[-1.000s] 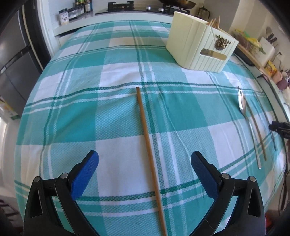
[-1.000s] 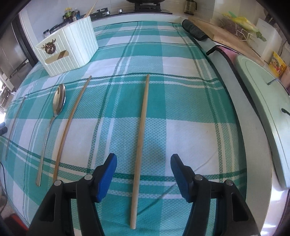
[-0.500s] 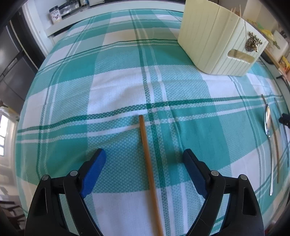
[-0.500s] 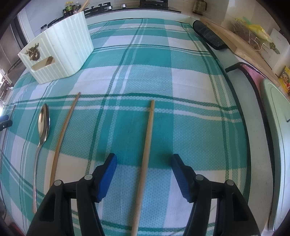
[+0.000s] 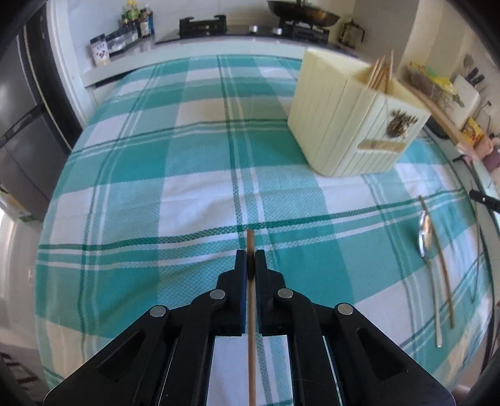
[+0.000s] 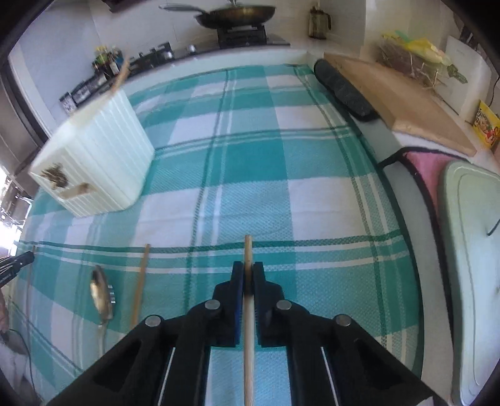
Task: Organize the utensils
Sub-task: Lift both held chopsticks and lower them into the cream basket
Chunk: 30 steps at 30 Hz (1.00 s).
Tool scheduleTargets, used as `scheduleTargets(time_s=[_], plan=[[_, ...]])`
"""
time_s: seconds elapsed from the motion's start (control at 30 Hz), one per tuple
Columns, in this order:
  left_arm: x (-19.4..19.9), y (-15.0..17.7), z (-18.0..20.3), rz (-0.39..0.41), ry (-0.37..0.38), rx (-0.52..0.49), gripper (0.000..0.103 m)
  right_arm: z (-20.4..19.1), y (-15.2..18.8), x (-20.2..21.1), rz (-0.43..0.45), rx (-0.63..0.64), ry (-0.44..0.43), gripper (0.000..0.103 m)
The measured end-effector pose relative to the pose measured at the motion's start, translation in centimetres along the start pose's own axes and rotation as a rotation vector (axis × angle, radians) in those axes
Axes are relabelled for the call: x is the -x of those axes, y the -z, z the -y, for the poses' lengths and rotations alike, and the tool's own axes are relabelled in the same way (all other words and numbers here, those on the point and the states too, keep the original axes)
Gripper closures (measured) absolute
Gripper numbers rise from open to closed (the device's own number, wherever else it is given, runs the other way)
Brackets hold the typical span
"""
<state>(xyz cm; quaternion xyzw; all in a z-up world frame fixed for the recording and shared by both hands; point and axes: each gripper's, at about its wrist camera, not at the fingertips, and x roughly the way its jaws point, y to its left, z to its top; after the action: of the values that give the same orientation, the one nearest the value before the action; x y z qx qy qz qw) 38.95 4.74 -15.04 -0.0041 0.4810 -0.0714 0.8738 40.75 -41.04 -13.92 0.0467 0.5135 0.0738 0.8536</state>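
My left gripper (image 5: 250, 260) is shut on a brown wooden chopstick (image 5: 250, 240), its tip poking out ahead of the jaws. My right gripper (image 6: 247, 273) is shut on a pale wooden chopstick (image 6: 247, 250) the same way. A cream ribbed utensil holder (image 5: 353, 125) with several chopsticks standing in it sits at the back right in the left wrist view and on the left in the right wrist view (image 6: 93, 168). A metal spoon (image 5: 428, 250) and another chopstick (image 5: 442, 274) lie side by side on the cloth; the spoon (image 6: 100, 296) and chopstick (image 6: 140, 281) also show in the right wrist view.
A teal and white checked cloth (image 5: 187, 187) covers the table. A stove with a pan (image 6: 237, 15) stands behind. A wooden board (image 6: 400, 93), a dark roll (image 6: 343, 90) and a pale green board (image 6: 475, 250) lie off the cloth's right edge.
Both grippers have moved forward along their chopsticks and closed on them near the far tips. Both views now tilt up, showing more of the kitchen behind.
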Motion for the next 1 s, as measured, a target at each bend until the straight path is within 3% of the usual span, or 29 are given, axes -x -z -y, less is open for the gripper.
scheduleTargets(time_s=[0.23,0.37,0.67,0.8,1.0], plan=[[11.7,0.9,0.4,0.216,0.105,-0.026,0.1,-3.4,2.3,12.9,0.222,0.115,-0.095,0.097],[15.7,1.1,0.6,0.301,0.141,-0.031,0.1,-4.8,3.4,17.5,0.316,0.147,-0.1,0.097],[19.4,-1.3,1.3,0.403,0.198,-0.029,0.1,-7.6,1.4,21.4,0.476,0.18,-0.119,0.097],[21.2,-4.3,2.0,0.443,0.216,-0.045,0.1,-9.0,-1.7,21.5,0.51,0.204,-0.132,0.097],[24.1,-10.7,3.6,0.573,0.21,-0.054,0.1,-12.4,-6.9,22.5,0.601,0.271,-0.142,0.097]])
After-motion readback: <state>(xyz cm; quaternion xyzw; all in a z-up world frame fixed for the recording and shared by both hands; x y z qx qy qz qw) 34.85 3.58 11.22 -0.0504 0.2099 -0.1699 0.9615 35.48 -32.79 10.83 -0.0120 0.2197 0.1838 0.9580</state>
